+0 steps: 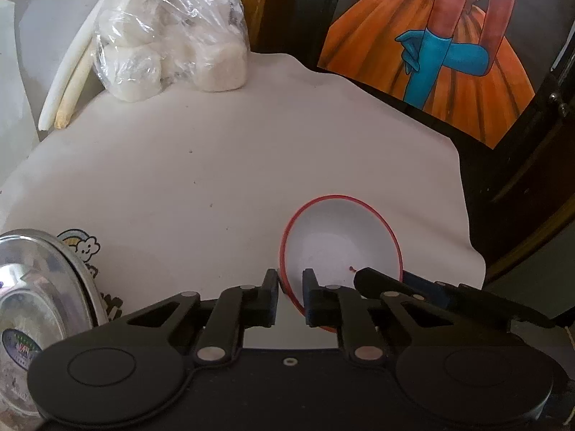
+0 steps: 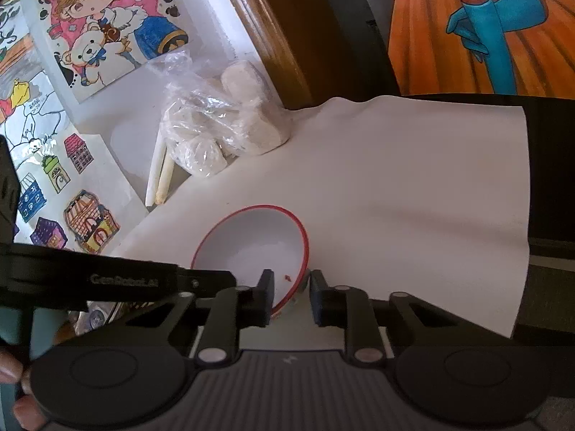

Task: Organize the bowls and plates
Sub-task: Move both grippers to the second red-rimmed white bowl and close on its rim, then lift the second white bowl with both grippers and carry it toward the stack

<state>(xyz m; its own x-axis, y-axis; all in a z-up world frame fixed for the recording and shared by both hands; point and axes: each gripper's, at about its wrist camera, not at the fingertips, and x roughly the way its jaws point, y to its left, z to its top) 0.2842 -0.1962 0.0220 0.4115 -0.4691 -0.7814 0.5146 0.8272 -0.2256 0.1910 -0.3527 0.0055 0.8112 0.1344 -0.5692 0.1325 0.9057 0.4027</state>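
A white bowl with a red rim (image 1: 341, 240) sits on the white table sheet (image 1: 201, 165). My left gripper (image 1: 291, 289) straddles its left rim, one finger outside and one inside, jaws narrowly apart around the rim. My right gripper (image 2: 291, 289) straddles the bowl's (image 2: 255, 244) right rim the same way. Whether either one pinches the rim is unclear. The right gripper's body shows in the left wrist view (image 1: 431, 294), and the left gripper's body in the right wrist view (image 2: 107, 280). A steel plate (image 1: 39, 309) with a sticker stands at the lower left.
A clear plastic bag of white buns (image 1: 172, 36) and two pale sticks (image 1: 68, 82) lie at the table's back. An orange-skirt drawing (image 1: 449, 54) hangs on the dark wall at right. Coloured drawings (image 2: 100, 25) cover the left wall. The sheet's right edge (image 2: 524, 215) drops off.
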